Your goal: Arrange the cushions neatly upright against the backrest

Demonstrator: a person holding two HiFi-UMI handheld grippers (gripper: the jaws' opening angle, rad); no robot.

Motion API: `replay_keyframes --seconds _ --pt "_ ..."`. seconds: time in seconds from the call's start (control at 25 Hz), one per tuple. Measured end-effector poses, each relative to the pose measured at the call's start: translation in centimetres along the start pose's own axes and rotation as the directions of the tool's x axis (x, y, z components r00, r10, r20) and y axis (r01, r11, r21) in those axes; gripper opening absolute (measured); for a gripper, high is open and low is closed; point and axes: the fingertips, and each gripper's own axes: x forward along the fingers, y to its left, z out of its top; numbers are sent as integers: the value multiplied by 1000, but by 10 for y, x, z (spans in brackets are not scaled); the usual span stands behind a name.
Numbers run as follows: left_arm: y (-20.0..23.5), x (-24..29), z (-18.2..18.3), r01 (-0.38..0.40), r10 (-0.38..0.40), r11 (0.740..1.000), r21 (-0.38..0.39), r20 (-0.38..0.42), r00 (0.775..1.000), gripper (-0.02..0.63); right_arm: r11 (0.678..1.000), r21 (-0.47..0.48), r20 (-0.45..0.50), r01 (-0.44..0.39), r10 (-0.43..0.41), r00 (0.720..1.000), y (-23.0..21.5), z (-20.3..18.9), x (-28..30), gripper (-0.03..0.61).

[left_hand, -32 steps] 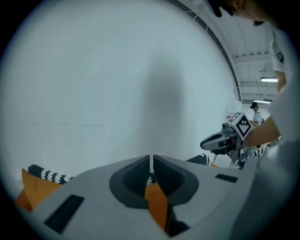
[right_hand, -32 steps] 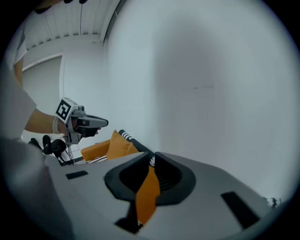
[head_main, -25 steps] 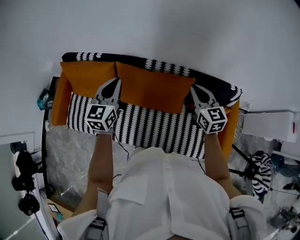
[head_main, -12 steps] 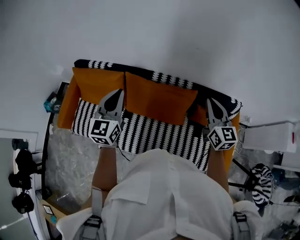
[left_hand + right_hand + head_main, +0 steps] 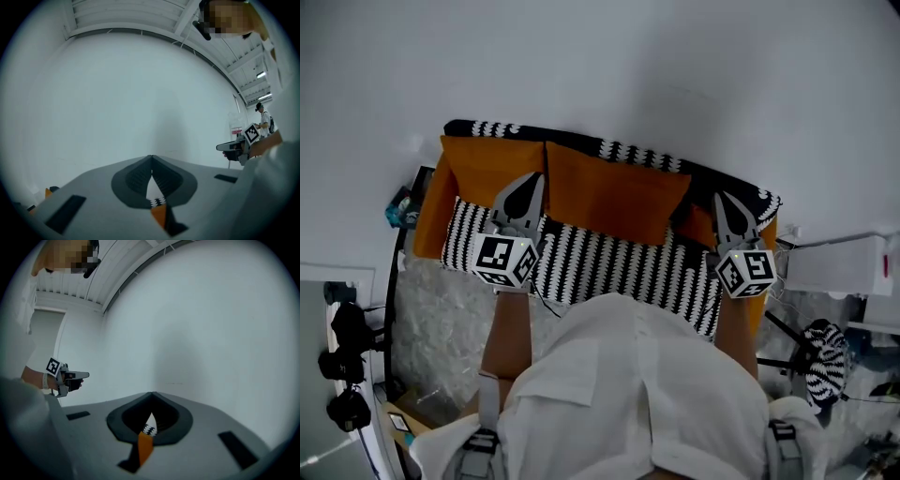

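A small sofa (image 5: 609, 267) with a black-and-white striped seat, orange arms and a black backrest edged in white zigzags stands against a pale wall. Two flat orange fabric cushions stand upright on the seat, leaning on the backrest. The smaller orange cushion (image 5: 483, 167) fills the sofa's left end. The wider orange cushion (image 5: 614, 195) stands just beside it, their edges touching, and reaches almost to the right end. A further patch of orange shows past that cushion's right edge; whether it is another cushion or the inside of the arm, I cannot tell.

The left gripper (image 5: 530, 181) hovers over the left half of the seat. Its tips point at the place where the two cushions meet, near their lower edges. In the left gripper view its jaws are closed tip to tip on nothing, and only a sliver of striped fabric and orange shows through the gap behind the tips.

The right gripper (image 5: 722, 202) is over the seat's right end, close to the right arm, tips near the wider cushion's lower right corner. In the right gripper view its jaws likewise meet at the tips and grip nothing.

The person's white shirt (image 5: 628, 394) fills the lower part of the head view.
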Motion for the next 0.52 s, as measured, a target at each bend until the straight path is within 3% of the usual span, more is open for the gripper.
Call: replay_keyframes --seconds 0.52 --pt "-3 -9 -3 -1 1 1000 -16 7 1000 14 1000 -24 9 -19 20 1000 14 4 4 6"
